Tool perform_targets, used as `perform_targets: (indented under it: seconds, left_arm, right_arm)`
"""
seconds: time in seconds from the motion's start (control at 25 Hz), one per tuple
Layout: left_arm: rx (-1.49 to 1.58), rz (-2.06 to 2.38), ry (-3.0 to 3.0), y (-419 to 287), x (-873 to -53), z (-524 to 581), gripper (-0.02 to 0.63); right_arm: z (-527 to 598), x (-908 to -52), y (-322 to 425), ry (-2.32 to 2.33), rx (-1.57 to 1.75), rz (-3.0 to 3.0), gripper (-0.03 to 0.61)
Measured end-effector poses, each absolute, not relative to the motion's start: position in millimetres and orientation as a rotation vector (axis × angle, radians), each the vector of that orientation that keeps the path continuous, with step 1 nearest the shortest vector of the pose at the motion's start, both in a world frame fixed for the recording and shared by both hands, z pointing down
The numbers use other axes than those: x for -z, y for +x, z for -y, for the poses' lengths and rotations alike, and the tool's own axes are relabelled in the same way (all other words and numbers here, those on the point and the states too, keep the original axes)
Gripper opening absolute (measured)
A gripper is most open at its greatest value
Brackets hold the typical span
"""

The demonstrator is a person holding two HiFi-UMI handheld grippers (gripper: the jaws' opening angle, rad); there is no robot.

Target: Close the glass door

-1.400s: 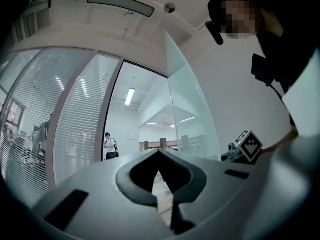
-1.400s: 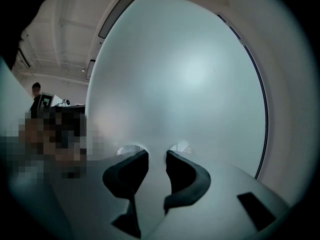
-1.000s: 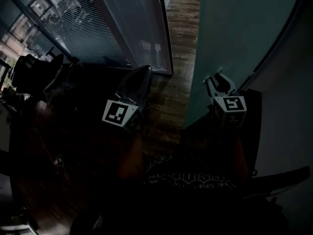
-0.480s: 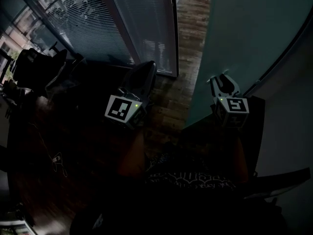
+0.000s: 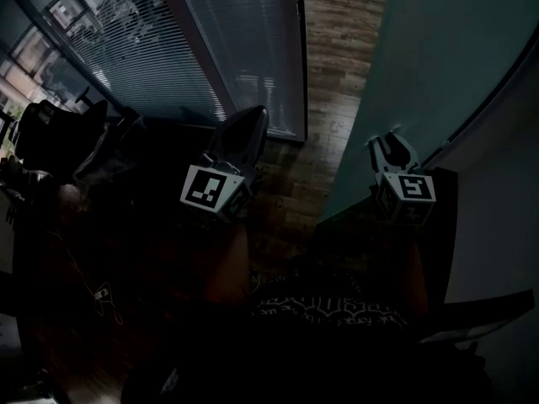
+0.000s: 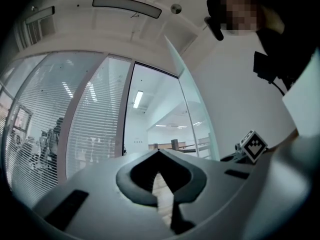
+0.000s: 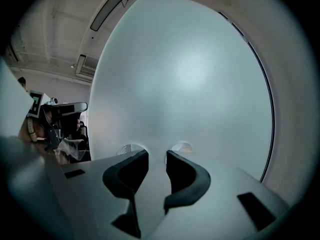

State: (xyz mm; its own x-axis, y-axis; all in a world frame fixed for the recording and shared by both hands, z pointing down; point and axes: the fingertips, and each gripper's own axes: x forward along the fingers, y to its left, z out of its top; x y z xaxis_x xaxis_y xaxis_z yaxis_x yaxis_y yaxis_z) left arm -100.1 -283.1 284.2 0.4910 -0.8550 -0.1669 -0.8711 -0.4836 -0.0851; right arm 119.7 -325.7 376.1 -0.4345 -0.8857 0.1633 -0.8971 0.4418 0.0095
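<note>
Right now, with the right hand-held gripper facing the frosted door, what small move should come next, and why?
Probably ease the right hand-held gripper forward against the glass door, swinging it toward the frame. Its jaws stand apart and empty, close to the panel, though contact cannot be told. A strip of floor shows between door edge and frame, so the door is not shut.

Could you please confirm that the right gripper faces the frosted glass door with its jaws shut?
Not quite. The right gripper does face the frosted glass door, but its jaws stand apart, gripping nothing. The right gripper view shows this.
</note>
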Motion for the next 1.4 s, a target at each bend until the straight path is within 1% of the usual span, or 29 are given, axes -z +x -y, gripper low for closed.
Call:
perform_targets:
  seconds: [0.4,0.68,1.4]
  left_arm:
    - [-0.146,-1.437,-2.604,-126,-291,324,0.002]
    - [-0.152,-1.426,-2.626,-130,-294,334,0.002]
    - [-0.185,-1.542,-2.54,-143,-287,400,0.002]
  right_arm:
    - [366,-383,94,1.648,-0.112,2.501,0.112]
    - [380,-379,87,1.673,-0.109,2.488,0.112]
    - [442,-381,58,1.678,-0.112,2.476,0.112]
